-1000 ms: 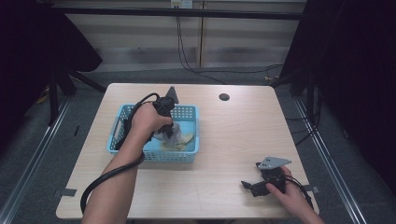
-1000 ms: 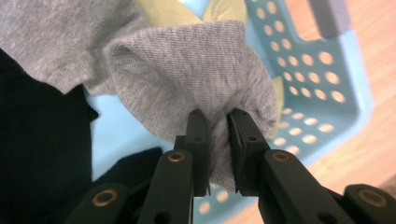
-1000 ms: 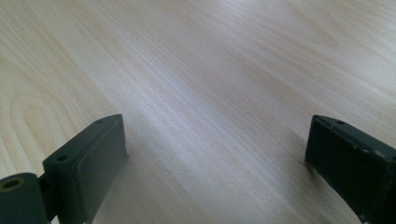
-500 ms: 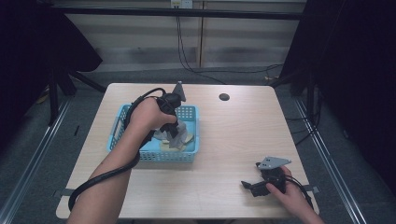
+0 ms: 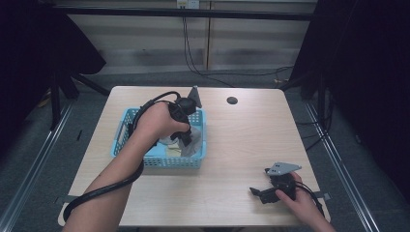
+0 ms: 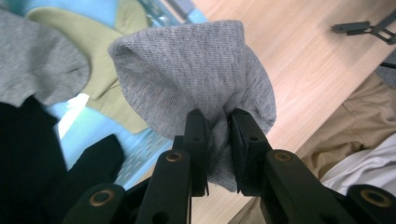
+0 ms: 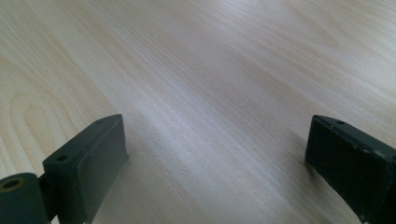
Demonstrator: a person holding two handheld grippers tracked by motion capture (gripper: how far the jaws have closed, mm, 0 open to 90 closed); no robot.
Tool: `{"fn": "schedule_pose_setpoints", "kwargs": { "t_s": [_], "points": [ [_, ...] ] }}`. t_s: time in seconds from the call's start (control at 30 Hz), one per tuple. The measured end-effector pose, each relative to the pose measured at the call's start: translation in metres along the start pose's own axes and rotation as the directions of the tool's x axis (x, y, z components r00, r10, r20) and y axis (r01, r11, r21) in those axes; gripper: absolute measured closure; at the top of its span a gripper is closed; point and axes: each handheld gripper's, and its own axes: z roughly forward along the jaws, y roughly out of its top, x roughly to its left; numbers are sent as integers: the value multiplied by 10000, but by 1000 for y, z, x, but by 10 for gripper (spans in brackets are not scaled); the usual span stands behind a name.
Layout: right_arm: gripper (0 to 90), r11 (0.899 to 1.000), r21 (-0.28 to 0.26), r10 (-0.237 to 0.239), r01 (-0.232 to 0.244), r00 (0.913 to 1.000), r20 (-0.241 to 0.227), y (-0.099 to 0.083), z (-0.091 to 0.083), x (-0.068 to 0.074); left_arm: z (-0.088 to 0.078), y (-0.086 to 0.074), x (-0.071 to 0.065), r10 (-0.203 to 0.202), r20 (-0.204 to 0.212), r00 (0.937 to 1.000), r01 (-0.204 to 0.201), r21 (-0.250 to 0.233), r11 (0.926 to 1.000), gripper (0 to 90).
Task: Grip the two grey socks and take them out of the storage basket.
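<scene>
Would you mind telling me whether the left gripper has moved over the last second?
Yes. The left gripper, shut on a grey sock, has shifted slightly toward the far right corner of the blue basket.

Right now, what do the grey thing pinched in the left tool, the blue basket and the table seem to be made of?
The grey sock looks like soft knitted fabric: fine ribbed loops, bunching between the jaws. The light-blue basket seems moulded plastic, with lattice walls. The table shows pale wood grain with a smooth matt sheen; it could be laminate rather than solid wood.

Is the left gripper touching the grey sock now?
Touching. In the left gripper view, the left gripper has both black jaws pressed onto a fold of the grey sock, the fabric pinched between them.
</scene>
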Motion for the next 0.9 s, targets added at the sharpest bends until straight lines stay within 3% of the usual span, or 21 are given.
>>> {"fn": "schedule_pose_setpoints", "kwargs": {
  "t_s": [0.27, 0.37, 0.63, 0.9],
  "points": [
    [47, 10000, -23, 17, -17, 10000, 3, 0, 0, 0, 5, 6, -26, 809, 138, 9966, -810, 80, 9967, 775],
    [47, 10000, -23, 18, -18, 10000, 5, 0, 0, 0, 7, 8, -32, 940, 186, 9954, -941, 42, 9956, 773],
    [47, 10000, -22, 18, -18, 10000, 5, 0, 0, 0, 17, 18, -54, 1704, 374, 9847, -1711, 149, 9851, 769],
    [48, 10000, -23, 16, -16, 10000, 3, 0, 0, 0, 31, 27, -69, 2079, 488, 9769, -2092, 240, 9776, 768]
  ]
}}
